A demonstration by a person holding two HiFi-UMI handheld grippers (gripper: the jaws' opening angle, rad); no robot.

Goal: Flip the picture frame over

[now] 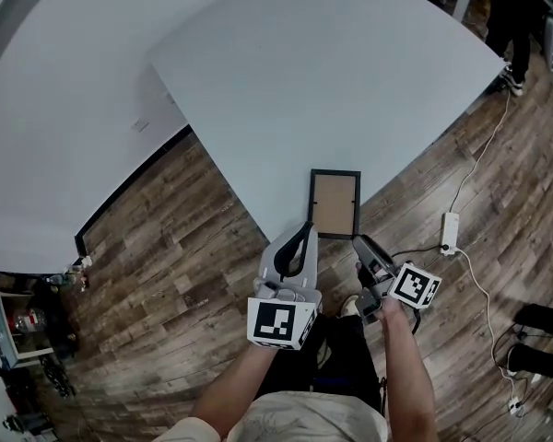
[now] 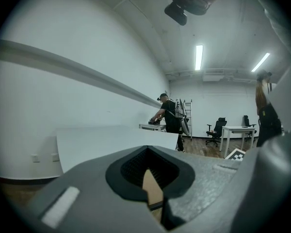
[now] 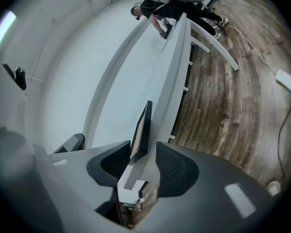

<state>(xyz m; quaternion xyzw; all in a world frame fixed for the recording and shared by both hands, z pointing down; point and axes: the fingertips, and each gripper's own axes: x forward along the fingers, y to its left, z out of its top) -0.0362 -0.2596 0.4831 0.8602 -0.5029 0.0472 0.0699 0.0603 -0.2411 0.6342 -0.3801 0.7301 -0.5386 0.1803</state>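
Note:
The picture frame (image 1: 335, 203) lies at the near edge of the white table (image 1: 332, 81), brown backing up inside a black border. My left gripper (image 1: 305, 233) is at the frame's near left corner. In the left gripper view its jaws are closed down on a thin brown sliver of the frame (image 2: 153, 191). My right gripper (image 1: 362, 243) is at the near right corner. In the right gripper view the frame's edge (image 3: 143, 125) stands between the two pads (image 3: 177, 164) with a gap on each side, so the right gripper (image 3: 140, 152) is open.
A white power strip (image 1: 450, 231) and its cable lie on the wood floor to the right. One person stands at the table's far right corner (image 1: 514, 26). Another bends over a desk (image 2: 169, 116) beyond the table. A cluttered shelf (image 1: 18, 325) sits far left.

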